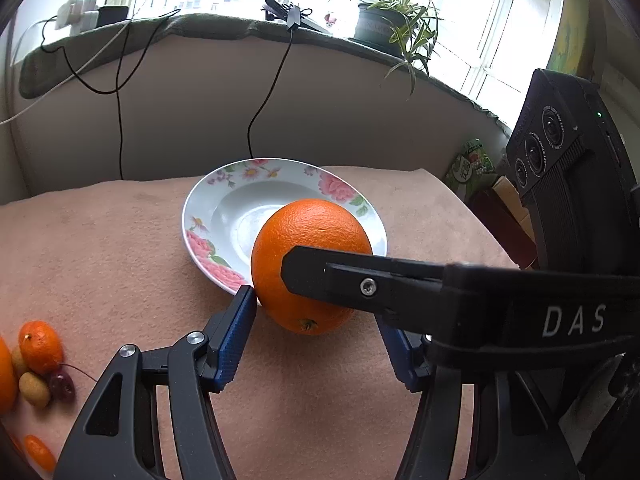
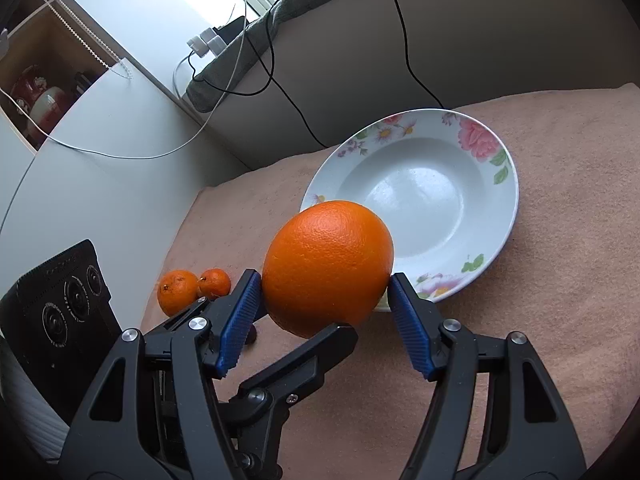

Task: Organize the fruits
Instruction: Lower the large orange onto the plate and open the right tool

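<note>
A large orange (image 1: 310,258) (image 2: 328,266) is held above the pink cloth, just in front of a white floral plate (image 1: 224,216) (image 2: 420,184). My left gripper (image 1: 316,320) has its blue pads on both sides of the orange. My right gripper (image 2: 326,298) also clamps the orange between its blue pads; its finger (image 1: 360,280) crosses the orange in the left wrist view. The plate is empty. Small oranges (image 1: 40,346) (image 2: 178,290), a cherry (image 1: 62,386) and small yellow fruits (image 1: 34,390) lie at the left.
A pink cloth (image 1: 120,260) covers the table. Behind it stands a grey wall with black cables (image 1: 256,120), a sill with a potted plant (image 1: 384,24) and chargers (image 2: 206,44). A white cabinet (image 2: 100,140) stands at the left.
</note>
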The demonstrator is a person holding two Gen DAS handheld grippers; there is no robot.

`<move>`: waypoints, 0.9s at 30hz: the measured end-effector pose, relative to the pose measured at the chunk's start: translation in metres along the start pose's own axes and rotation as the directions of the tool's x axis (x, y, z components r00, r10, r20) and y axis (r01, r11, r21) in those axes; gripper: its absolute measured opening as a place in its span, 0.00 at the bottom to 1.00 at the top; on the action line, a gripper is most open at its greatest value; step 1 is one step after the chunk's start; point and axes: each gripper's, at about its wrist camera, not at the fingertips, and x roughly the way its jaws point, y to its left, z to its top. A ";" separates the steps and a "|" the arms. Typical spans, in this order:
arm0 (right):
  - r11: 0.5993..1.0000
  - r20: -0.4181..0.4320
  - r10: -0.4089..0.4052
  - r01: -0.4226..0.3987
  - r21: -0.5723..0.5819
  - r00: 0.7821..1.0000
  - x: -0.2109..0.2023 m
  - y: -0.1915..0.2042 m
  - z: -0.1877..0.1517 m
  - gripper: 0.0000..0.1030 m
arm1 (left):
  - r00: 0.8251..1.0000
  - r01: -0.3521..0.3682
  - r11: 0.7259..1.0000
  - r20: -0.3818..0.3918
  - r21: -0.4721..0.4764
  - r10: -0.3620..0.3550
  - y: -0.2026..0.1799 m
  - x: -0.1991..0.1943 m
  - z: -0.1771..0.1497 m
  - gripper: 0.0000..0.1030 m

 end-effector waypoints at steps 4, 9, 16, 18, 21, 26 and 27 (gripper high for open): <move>1.000 0.048 -0.017 0.017 -0.004 0.999 -0.010 -0.001 0.007 0.67 | 1.000 0.005 1.000 0.016 0.008 -0.005 -0.002 -0.003 0.003 0.58; 0.999 0.095 -0.041 0.040 0.014 0.995 -0.023 -0.007 0.011 0.67 | 1.000 -0.003 1.000 0.017 -0.003 0.003 0.002 -0.005 0.004 0.58; 0.996 0.120 -0.094 0.093 0.014 0.988 -0.036 -0.015 0.003 0.67 | 1.000 -0.022 1.000 0.020 -0.004 0.023 0.005 -0.011 0.001 0.58; 0.994 0.128 -0.113 0.112 0.014 0.985 -0.039 -0.016 0.002 0.67 | 0.999 -0.031 1.000 0.022 0.003 0.031 0.004 -0.014 0.000 0.58; 0.993 0.134 -0.117 0.114 0.028 0.984 -0.043 -0.020 -0.001 0.67 | 0.999 -0.041 0.999 0.025 0.000 0.041 0.006 -0.019 0.000 0.58; 0.991 0.150 -0.131 0.130 0.018 0.980 -0.050 -0.019 -0.007 0.67 | 0.997 -0.065 0.998 0.035 0.008 0.065 0.005 -0.027 -0.004 0.59; 0.991 0.153 -0.134 0.134 0.013 0.979 -0.051 -0.018 -0.009 0.67 | 0.997 -0.070 0.997 0.036 0.009 0.070 0.005 -0.029 -0.005 0.59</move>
